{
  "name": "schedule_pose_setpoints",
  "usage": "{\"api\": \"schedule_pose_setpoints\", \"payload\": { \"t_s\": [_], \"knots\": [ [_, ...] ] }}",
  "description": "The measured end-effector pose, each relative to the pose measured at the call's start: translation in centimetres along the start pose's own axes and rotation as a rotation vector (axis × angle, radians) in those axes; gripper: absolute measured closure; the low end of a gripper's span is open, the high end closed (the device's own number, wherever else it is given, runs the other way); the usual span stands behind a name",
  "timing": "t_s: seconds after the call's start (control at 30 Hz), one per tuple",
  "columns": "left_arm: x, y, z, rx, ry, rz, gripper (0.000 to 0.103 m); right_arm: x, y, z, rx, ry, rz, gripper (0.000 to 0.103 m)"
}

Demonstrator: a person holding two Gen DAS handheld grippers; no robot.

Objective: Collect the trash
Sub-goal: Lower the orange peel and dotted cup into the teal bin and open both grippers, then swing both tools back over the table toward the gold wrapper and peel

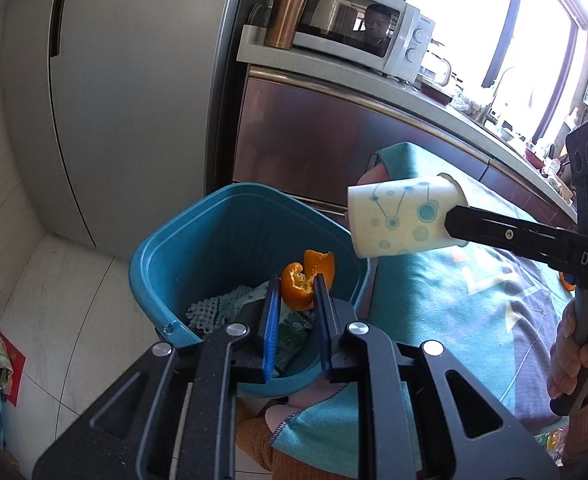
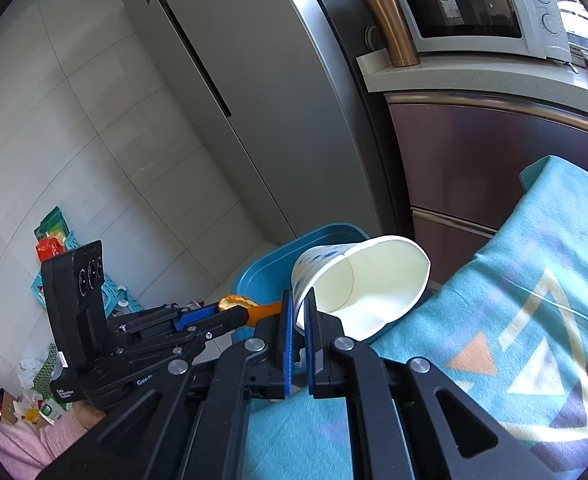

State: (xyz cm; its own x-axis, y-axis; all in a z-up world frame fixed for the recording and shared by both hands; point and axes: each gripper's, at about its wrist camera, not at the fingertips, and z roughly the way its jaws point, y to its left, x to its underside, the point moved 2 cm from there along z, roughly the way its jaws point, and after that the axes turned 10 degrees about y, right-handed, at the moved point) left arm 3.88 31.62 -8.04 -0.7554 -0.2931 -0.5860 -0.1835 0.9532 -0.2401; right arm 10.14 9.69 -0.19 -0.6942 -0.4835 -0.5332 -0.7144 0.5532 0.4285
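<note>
Right now the left gripper [image 1: 297, 286] clamps a piece of orange peel [image 1: 305, 280] between its blue pads, holding it over the open mouth of the teal bin [image 1: 182, 240]. Inside the bin, below the peel, lie white foam netting [image 1: 214, 306] and a green wrapper. From the peel, at about two o'clock in the left wrist view, the right gripper [image 2: 298, 304] is clenched on the rim of a tilted paper cup [image 2: 357, 284] printed with blue dots. The cup hangs above the teal cloth [image 2: 513, 280], just beside the bin's rim, its mouth turned toward the right wrist camera.
</note>
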Motion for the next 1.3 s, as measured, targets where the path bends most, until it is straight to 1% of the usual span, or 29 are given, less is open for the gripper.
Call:
{"api": "schedule_pose_setpoints", "payload": {
  "t_s": [0.43, 0.73, 0.87, 0.97, 1.13, 1.3],
  "knots": [
    [-0.2, 0.8, 3.8, -0.013, 0.061, -0.02, 0.086, -1.7, 0.6, 4.5, 0.029, 0.089, -0.031, 0.099],
    [-1.0, 1.4, 6.2, -0.014, 0.087, -0.037, 0.086, -2.5, 0.6, 7.2, 0.026, 0.147, -0.005, 0.098],
    [-1.5, 1.6, 7.2, -0.016, 0.093, -0.053, 0.083, -3.3, 0.4, 8.5, 0.024, 0.165, 0.017, 0.094],
    [-1.7, 1.8, 8.3, -0.018, 0.104, -0.067, 0.082, -3.3, 0.4, 9.1, 0.026, 0.17, 0.034, 0.093],
    [-1.8, 2.2, 9.5, -0.028, 0.11, -0.083, 0.083, -2.7, 0.4, 9.0, 0.02, 0.17, 0.033, 0.093],
    [-1.6, 2.3, 9.2, -0.025, 0.097, -0.086, 0.081, -2.1, -0.2, 7.8, 0.008, 0.153, 0.04, 0.093]
  ]
}}
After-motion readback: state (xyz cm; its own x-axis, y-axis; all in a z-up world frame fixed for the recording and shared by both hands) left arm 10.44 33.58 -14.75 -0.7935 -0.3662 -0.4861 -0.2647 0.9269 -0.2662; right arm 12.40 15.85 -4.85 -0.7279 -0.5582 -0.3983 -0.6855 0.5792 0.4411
